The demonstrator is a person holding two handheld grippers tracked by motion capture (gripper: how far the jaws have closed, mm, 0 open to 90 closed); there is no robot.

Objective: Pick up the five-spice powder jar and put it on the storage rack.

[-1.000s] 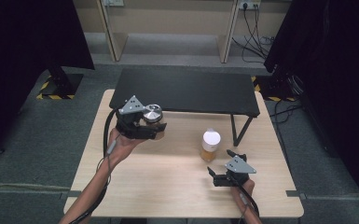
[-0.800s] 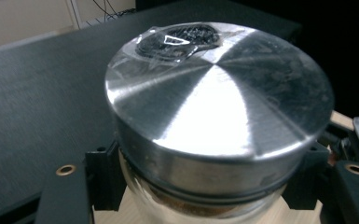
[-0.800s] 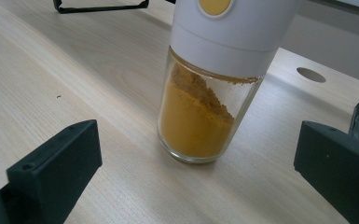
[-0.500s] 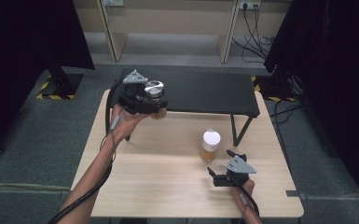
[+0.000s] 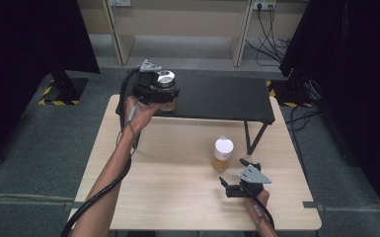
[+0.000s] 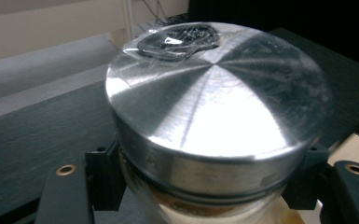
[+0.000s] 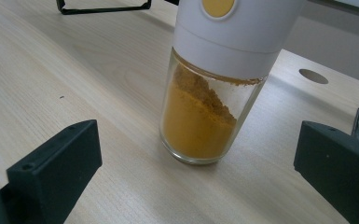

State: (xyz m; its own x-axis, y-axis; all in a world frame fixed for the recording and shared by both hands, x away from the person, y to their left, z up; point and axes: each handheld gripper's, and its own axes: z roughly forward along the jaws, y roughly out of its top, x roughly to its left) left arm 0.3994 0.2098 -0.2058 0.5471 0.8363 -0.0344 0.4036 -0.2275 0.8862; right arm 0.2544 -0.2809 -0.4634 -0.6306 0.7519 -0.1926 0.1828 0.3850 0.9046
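The metal-lidded jar [image 5: 165, 84] is sitting clamped between the jaws of the left gripper [image 5: 164, 95], which the person's left forearm [image 5: 109, 170] is holding stretched far forward, carrying the jar over the near left edge of the black shelf [image 5: 217, 98] standing on the wooden table [image 5: 177, 197]. In the left gripper view the jaws are pressing the glass just under the lid [image 6: 217, 93], brushed silver with a dark smear near its far rim; brownish contents are showing below. The right gripper [image 5: 237, 178] is resting low near the table's front right, jaws spread wide, with a white-capped spice jar [image 7: 217, 79] of yellow-orange powder standing upright just ahead between them, untouched.
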